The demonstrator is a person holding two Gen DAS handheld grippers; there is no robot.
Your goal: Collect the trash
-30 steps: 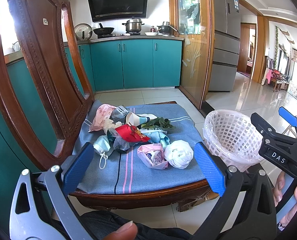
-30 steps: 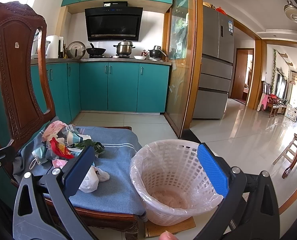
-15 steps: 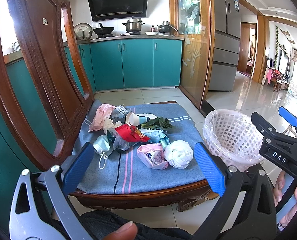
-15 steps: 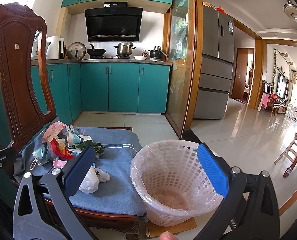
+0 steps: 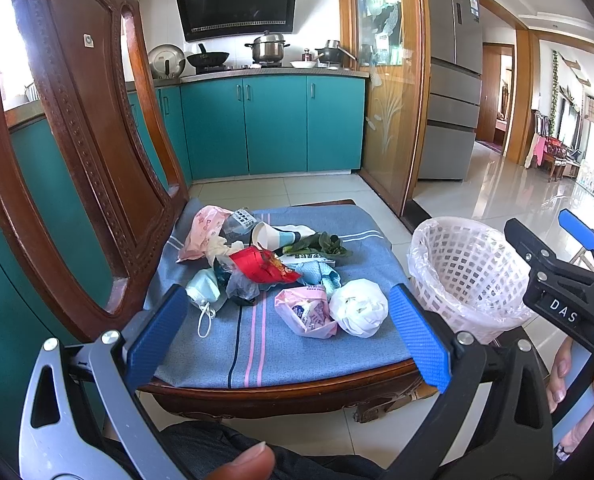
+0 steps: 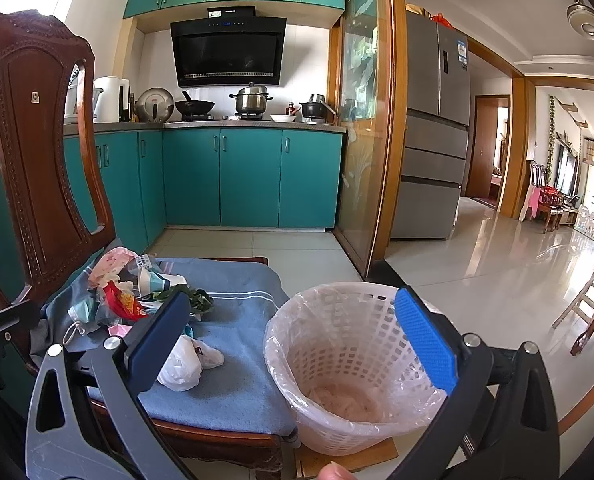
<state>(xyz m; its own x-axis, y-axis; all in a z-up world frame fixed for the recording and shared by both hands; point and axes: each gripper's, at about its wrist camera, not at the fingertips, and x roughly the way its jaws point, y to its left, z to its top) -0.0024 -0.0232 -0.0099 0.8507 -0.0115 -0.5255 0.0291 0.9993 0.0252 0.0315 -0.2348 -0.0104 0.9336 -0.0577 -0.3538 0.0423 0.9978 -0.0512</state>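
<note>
A pile of trash lies on the blue cushion (image 5: 257,352) of a wooden chair: a white plastic bag (image 5: 359,307), a pink bag (image 5: 307,312), a red wrapper (image 5: 263,266), a face mask (image 5: 203,290), a paper cup (image 5: 267,235) and green leaves (image 5: 321,243). A white mesh bin (image 5: 463,270) with a clear liner stands on the floor right of the chair; it also shows in the right wrist view (image 6: 349,364). My left gripper (image 5: 285,332) is open and empty in front of the cushion. My right gripper (image 6: 293,344) is open and empty above the bin's near side.
The carved chair back (image 5: 77,140) rises at the left. Teal kitchen cabinets (image 5: 273,128) and a fridge (image 5: 449,108) stand behind. Tiled floor (image 6: 497,280) stretches right toward a living room. A cardboard piece (image 6: 349,456) lies under the bin.
</note>
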